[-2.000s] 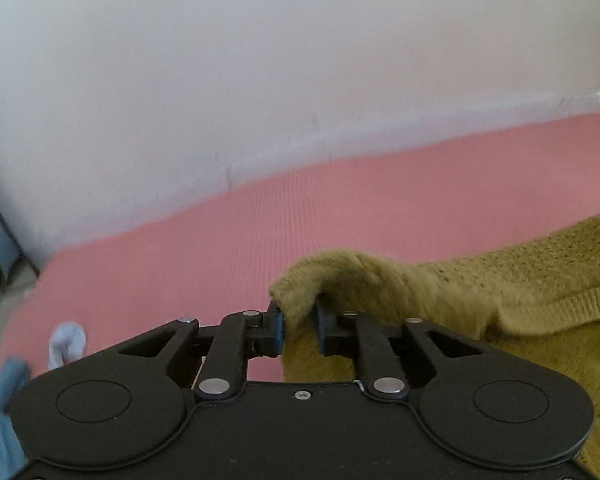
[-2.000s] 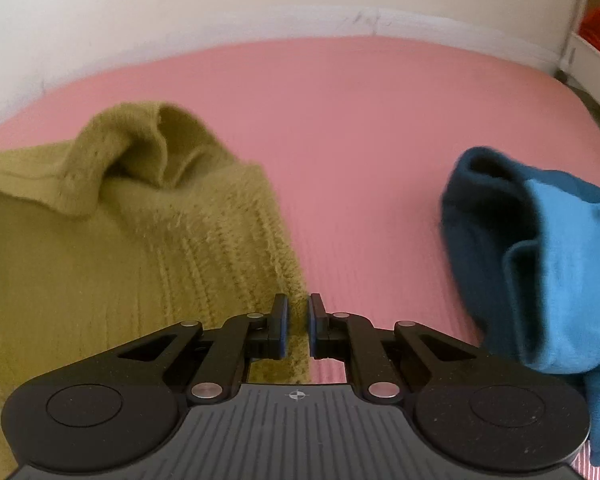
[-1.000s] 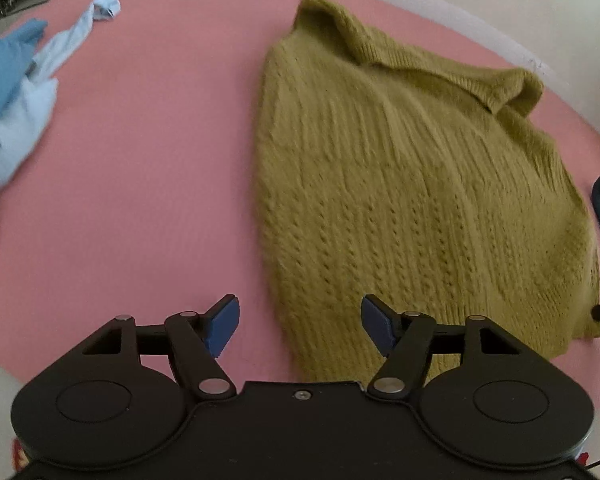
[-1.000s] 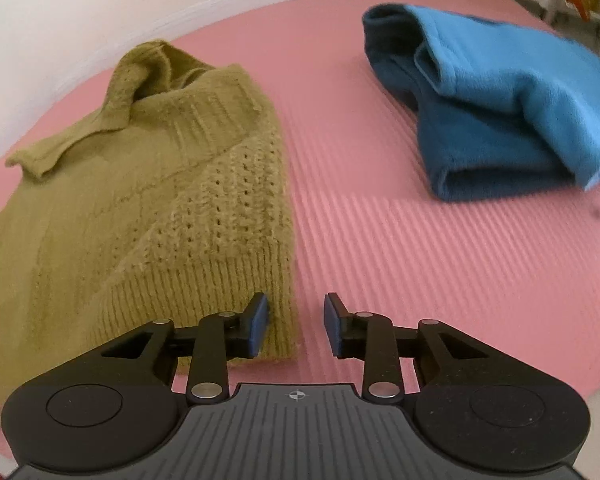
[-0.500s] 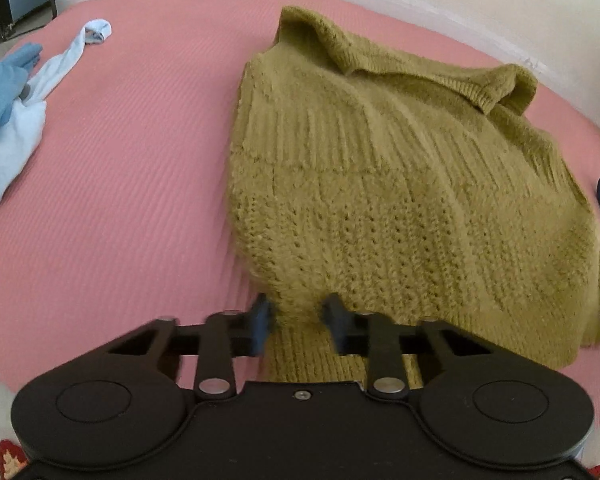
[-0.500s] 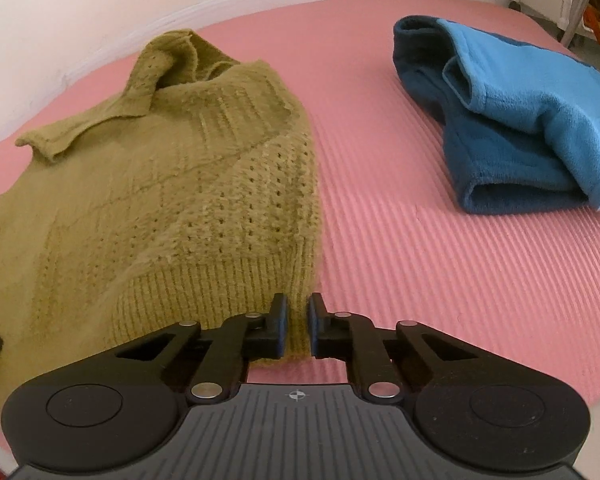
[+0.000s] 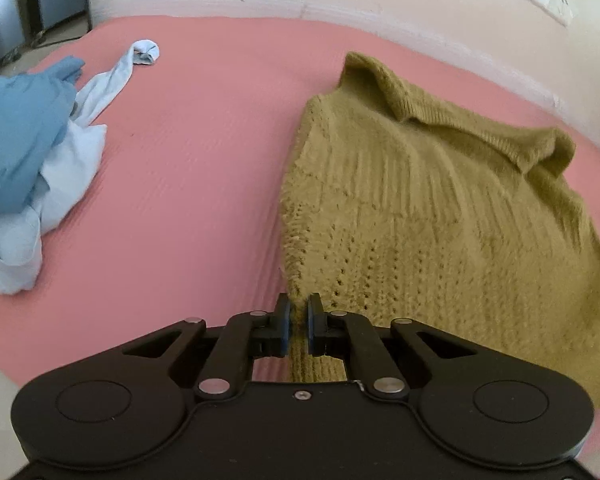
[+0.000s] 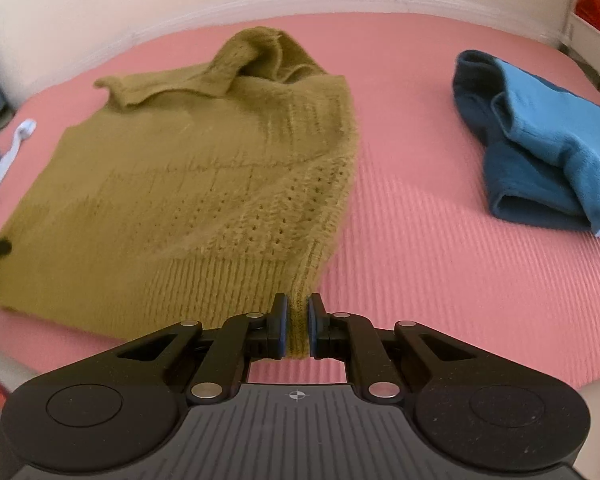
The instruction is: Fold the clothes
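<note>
The main risk here is an uneven lift. Each gripper pinches only a thin bit of the sweater's (image 8: 188, 184) ribbed hem, and the knit is loose and stretchy, so if one hand rises or travels faster than the other, the fold line would likely skew and the far collar end could drag across the pink mat (image 8: 440, 240). The thin bite could also slip out of the pads under the weight of the wool, dropping one corner. A wide swing to the right might brush the folded blue fleece (image 8: 540, 152); a swing to the left might catch the heap of light blue clothes (image 7: 32, 160).

The left gripper (image 7: 298, 322) sits low at the near edge of the mat, pointing toward the far wall, its jaws clenched on the near left corner of the hem. The right gripper (image 8: 298, 326) is likewise low and near, aimed the same way, its jaws clamped on the near right corner, where the ribbing bunches into a narrow ridge between the pads.

The sweater lies spread flat on the mat between the two other piles, collar at the far end near the wall, hem at the near end. In the right wrist view a small dark tip, probably part of the left gripper, shows at the sweater's left edge. Both near corners look slightly raised off the mat.
</note>
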`<state>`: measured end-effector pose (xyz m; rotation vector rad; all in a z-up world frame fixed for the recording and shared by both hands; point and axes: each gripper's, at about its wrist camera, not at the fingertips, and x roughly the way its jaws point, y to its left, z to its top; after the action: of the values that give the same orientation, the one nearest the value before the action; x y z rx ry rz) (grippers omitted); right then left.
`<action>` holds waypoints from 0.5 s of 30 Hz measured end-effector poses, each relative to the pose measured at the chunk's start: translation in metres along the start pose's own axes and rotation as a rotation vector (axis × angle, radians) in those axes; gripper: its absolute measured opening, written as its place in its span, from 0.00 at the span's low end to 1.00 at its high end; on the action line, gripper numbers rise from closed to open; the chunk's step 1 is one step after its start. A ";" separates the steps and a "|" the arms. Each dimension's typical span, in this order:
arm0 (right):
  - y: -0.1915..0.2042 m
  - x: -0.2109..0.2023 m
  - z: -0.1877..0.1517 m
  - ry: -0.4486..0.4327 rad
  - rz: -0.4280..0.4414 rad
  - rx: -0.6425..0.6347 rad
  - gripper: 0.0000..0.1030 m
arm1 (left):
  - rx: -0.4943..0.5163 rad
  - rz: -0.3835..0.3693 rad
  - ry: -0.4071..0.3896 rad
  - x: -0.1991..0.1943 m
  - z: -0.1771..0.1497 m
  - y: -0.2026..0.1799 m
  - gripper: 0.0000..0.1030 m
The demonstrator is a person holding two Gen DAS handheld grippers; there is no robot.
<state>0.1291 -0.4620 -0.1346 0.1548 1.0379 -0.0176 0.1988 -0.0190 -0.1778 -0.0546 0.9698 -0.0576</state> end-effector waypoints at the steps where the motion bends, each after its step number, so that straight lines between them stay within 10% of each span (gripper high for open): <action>1: 0.001 0.002 -0.002 0.005 -0.003 -0.011 0.09 | 0.016 0.015 0.010 -0.001 -0.001 -0.005 0.09; 6: -0.002 0.002 0.003 -0.008 -0.033 0.000 0.13 | 0.143 0.017 0.008 -0.015 0.012 0.005 0.13; 9: 0.000 -0.012 0.011 -0.051 -0.043 -0.039 0.29 | 0.226 0.019 -0.074 -0.030 0.027 0.007 0.21; 15: 0.012 -0.007 0.076 -0.229 -0.119 -0.189 0.29 | 0.352 -0.006 -0.267 -0.016 0.086 -0.033 0.42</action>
<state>0.1919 -0.4613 -0.0896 -0.0798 0.8138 -0.0434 0.2602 -0.0489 -0.1136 0.2532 0.6819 -0.2206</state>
